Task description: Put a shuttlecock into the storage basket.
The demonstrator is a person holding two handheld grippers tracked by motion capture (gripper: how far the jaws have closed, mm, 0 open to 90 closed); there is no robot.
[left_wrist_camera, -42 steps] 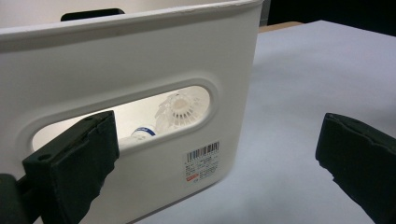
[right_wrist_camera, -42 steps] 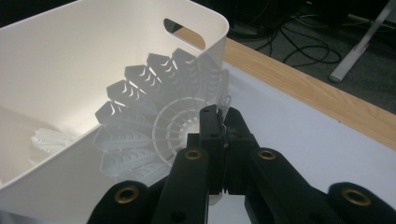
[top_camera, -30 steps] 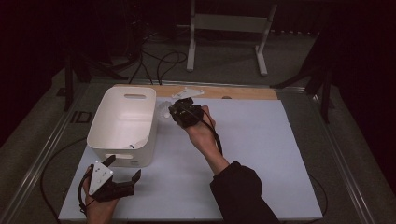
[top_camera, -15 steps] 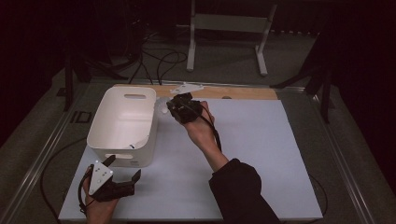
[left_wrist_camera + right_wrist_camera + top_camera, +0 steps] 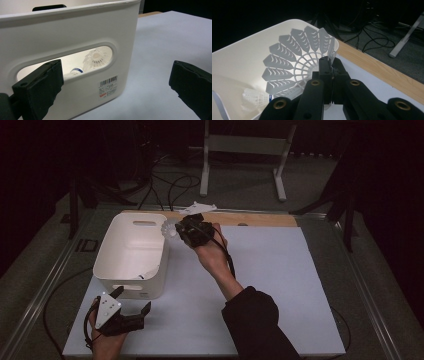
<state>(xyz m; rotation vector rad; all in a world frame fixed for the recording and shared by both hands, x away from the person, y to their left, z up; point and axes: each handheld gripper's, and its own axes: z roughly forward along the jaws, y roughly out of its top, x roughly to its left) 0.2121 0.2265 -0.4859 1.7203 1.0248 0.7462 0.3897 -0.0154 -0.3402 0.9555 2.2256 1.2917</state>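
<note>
shuttlecock white plastic lattice skirt, pinched by right gripper, left gripper fingers spread

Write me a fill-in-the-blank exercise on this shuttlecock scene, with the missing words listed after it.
1. The right tongs are shut on the skirt of a white ____.
2. That shuttlecock is held over the rim of the white ____.
3. Inside the bin lies ____ other shuttlecock.
4. The left tongs, beside the bin, stand ____.

Missing words: shuttlecock; bin; one; open

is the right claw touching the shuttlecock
Touching. In the right gripper view the right claw has its jaws shut on the skirt wall of the shuttlecock, above the bin.
</note>
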